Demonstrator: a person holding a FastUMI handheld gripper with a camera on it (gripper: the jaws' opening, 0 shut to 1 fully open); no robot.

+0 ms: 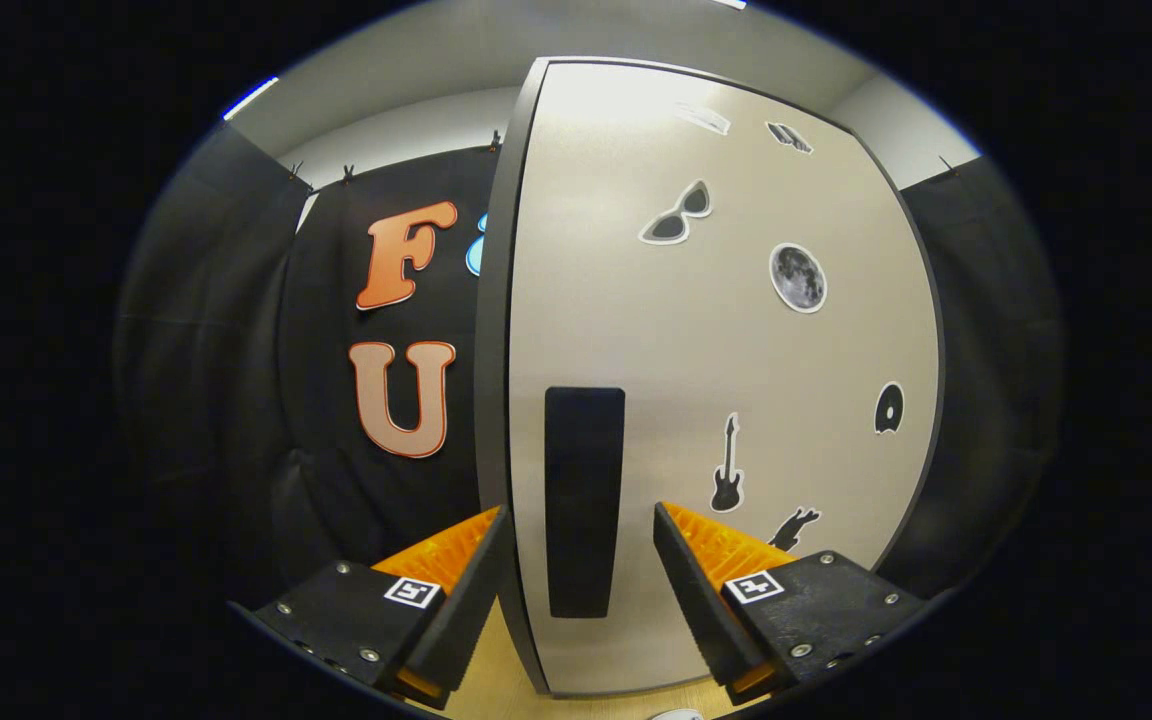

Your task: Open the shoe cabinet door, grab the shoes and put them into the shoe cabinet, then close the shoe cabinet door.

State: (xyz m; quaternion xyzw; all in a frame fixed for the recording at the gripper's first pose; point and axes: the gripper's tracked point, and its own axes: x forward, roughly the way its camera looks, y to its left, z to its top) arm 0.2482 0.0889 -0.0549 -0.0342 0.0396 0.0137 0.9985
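Gripper (579, 570): fingers spread apart, straddling the door's free edge; pressing on nothing
Shoe cabinet door (736, 350): upright just ahead; dark handle (584, 500) between the fingers; stickers (798, 277) scattered across panel

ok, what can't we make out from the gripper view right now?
- Cabinet interior: hidden behind the door.
- Contact: the gripper straddles the door's edge and black handle, fingers apart; whether either finger touches can't be settled.
- Two stickers at the door's top: too small and glare-washed.
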